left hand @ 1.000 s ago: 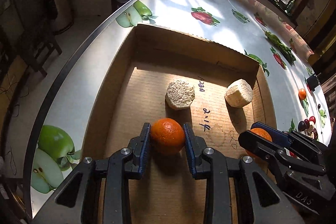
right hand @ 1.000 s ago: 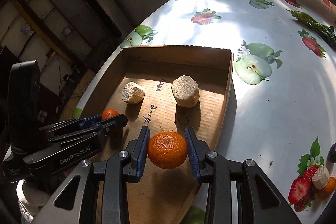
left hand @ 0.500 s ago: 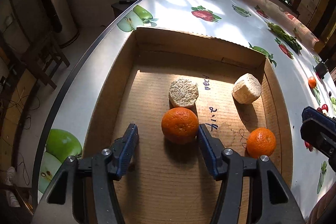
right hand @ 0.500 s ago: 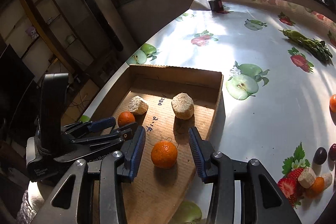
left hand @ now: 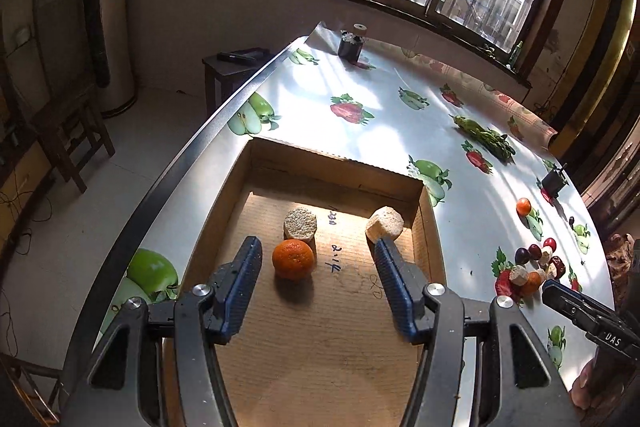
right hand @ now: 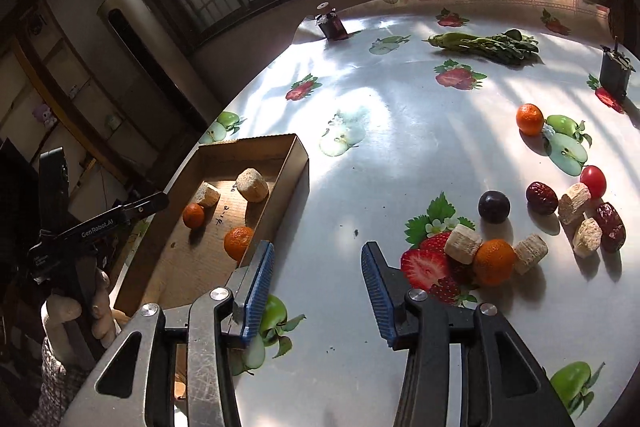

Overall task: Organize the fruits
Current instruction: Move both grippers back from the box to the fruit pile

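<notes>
Left wrist view: left gripper (left hand: 318, 267) hangs above the cardboard box (left hand: 224, 223), jaws about half spread and opening a bit more, nothing pressed between the pads. An orange (left hand: 293, 259) sits on the box floor below the gap, nearer the left pad, touching neither; it rests against a tan chunk (left hand: 300, 223). A 2nd tan chunk (left hand: 385, 225) sits near the box's far right corner. Judging by that, the orange is meant to stay in the box w/ the chunks, so the box is the collecting spot.

Right wrist view: right gripper (right hand: 318, 289) points at bare tablecloth (right hand: 400, 147) just right of the box wall, jaws partly spread and opening, empty. Another orange (right hand: 239, 242) lies in the box by the near wall, close to the gripper's left pad but not touching it. Both oranges lie well apart on the box floor, prob. so they don't knock each other.

Remaining items sit to the right on the table: an orange in the pile (right hand: 494, 261) w/ more tan chunks, a dark plum (right hand: 494, 207), red dates, a cherry tomato (right hand: 593, 181), plus a lone orange (right hand: 529, 119) farther off. The right gripper faces roughly toward that pile, so I'd guess it's the next source. Task looks partly done: several pieces not yet boxed.
</notes>
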The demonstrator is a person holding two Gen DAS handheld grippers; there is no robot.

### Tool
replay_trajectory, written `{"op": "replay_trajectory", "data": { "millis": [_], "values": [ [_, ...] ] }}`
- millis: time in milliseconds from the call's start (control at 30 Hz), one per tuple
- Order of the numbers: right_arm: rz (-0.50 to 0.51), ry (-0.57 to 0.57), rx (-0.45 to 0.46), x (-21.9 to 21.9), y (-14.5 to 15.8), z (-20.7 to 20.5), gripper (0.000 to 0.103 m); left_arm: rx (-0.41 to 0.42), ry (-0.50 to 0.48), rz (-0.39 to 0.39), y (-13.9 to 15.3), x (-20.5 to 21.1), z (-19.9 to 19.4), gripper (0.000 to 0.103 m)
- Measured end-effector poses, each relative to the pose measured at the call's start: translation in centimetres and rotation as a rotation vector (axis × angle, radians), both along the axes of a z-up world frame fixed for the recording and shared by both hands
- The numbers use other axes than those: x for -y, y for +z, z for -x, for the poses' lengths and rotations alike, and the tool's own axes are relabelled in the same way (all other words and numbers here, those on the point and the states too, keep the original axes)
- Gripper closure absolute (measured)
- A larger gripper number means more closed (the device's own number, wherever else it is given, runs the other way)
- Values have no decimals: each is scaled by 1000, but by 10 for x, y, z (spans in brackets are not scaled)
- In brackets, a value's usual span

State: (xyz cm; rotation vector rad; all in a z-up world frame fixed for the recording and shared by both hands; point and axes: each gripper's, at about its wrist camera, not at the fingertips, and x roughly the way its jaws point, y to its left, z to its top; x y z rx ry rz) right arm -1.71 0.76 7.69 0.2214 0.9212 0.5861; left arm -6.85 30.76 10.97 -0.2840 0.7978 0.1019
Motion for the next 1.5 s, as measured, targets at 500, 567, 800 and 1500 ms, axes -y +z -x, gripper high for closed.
{"op": "replay_trajectory", "data": {
  "millis": [500, 567, 800, 1500],
  "values": [
    [-41, -178, 146, 145, 71, 56, 44, 229, -181, 2, 95, 123, 78, 37],
    [-12, -235, 201, 172, 94, 63, 44, 255, -196, -4, 103, 136, 82, 35],
    [39, -410, 372, 244, 174, 76, 37, 284, -298, -4, 128, 181, 71, 29],
    [118, -361, 119, 206, 9, -47, 52, -29, -348, 154, -27, 232, -41, 69]
  ]
}}
